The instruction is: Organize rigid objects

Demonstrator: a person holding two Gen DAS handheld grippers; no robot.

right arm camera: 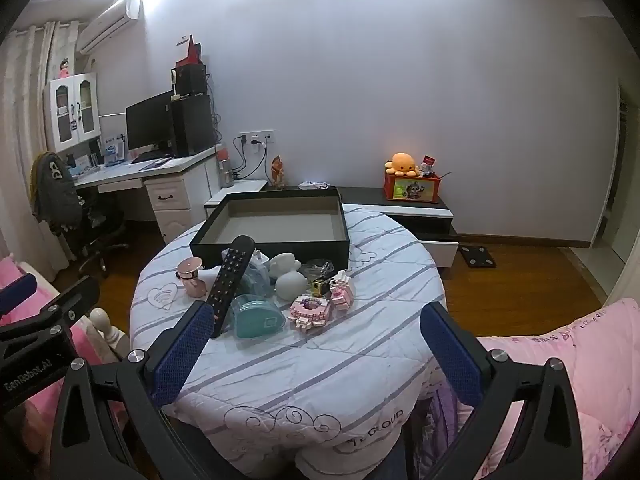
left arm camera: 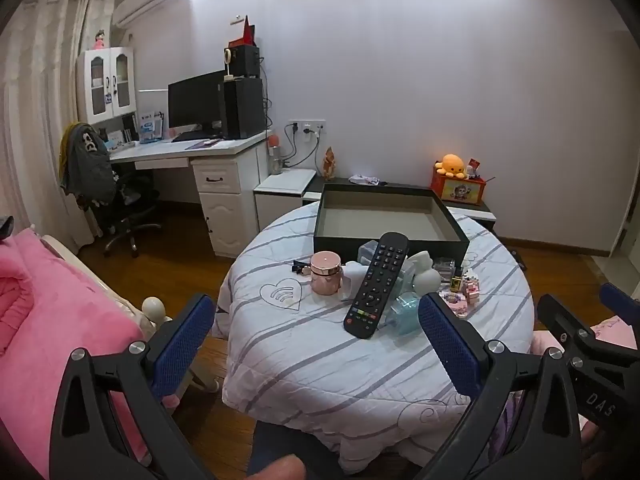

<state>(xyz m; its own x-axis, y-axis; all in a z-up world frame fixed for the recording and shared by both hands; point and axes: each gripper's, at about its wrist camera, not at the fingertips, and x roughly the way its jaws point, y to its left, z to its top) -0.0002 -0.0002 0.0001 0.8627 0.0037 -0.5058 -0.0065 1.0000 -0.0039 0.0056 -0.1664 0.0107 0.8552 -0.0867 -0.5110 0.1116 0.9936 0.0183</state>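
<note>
A round table under a striped cloth (left arm camera: 288, 364) (right arm camera: 320, 376) carries an empty black box (left arm camera: 390, 247) (right arm camera: 272, 247) at its far side. In front of the box lies a cluster: a black remote (left arm camera: 378, 284) (right arm camera: 232, 280) propped at a slant, a pink jar (left arm camera: 326, 273) (right arm camera: 191, 277), a white figurine (left arm camera: 425, 274) (right arm camera: 291, 278), a teal heart-shaped case (left arm camera: 406, 310) (right arm camera: 258, 318), pink block models (left arm camera: 469, 293) (right arm camera: 311, 310) and a small yellow bottle (left arm camera: 455, 282) (right arm camera: 319, 286). My left gripper (left arm camera: 318, 334) and right gripper (right arm camera: 318, 340) both hang open short of the cluster, holding nothing.
A pink bed (left arm camera: 48, 312) lies to the left and pink bedding (right arm camera: 580, 360) to the right. Beyond stand a white desk with monitor (left arm camera: 196, 108), an office chair (left arm camera: 120, 208) and a low cabinet bearing an orange plush (right arm camera: 402, 164). A black scale (right arm camera: 478, 257) sits on the wood floor.
</note>
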